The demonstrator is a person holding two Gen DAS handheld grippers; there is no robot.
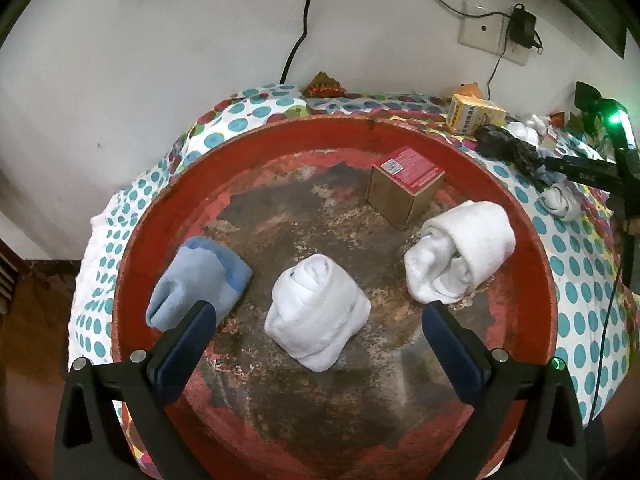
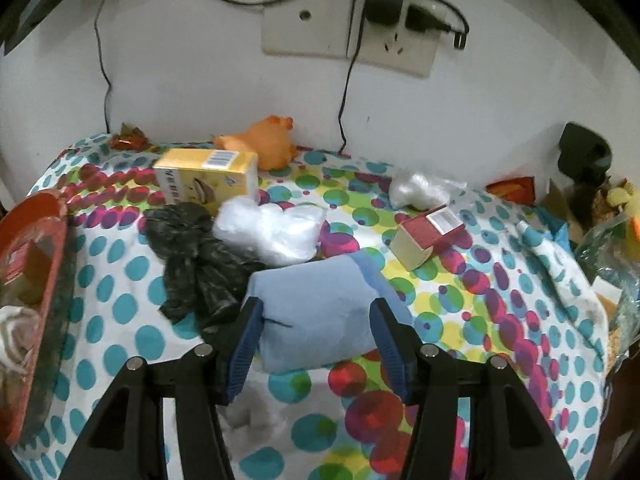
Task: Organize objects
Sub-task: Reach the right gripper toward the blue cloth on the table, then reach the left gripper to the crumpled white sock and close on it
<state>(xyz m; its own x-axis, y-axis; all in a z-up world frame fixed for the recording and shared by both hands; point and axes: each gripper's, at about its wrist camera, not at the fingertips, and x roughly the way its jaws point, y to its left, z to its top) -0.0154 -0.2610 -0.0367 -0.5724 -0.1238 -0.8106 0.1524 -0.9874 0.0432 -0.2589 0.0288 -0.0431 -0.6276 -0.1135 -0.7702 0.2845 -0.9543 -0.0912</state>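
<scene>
Tray (image 1: 132, 248) sits at nine o'clock with rolled socks inside. Left gripper (image 1: 318, 334) hangs wide and empty above it. At the middle, right gripper (image 2: 314, 326) is wide around the blue roll (image 2: 316, 312), not squeezing. The roll looks soft, light; grab its middle. Black bag (image 2: 196, 264) crowds ten o'clock; three o'clock has room.

We see a red tray (image 1: 160, 216) with its paint worn to brown and grey in the middle. In it lie a pale blue sock bundle (image 1: 196, 280), two white rolls (image 1: 316, 312) and a tan box with a red top (image 1: 404, 184). The cloth (image 2: 460, 292) on the surface is white with teal, red, purple and yellow dots. On it we find a yellow box (image 2: 208, 176), an orange toy (image 2: 260, 140), a black crumpled bag (image 2: 196, 256) and a pale blue folded cloth (image 2: 316, 312).
</scene>
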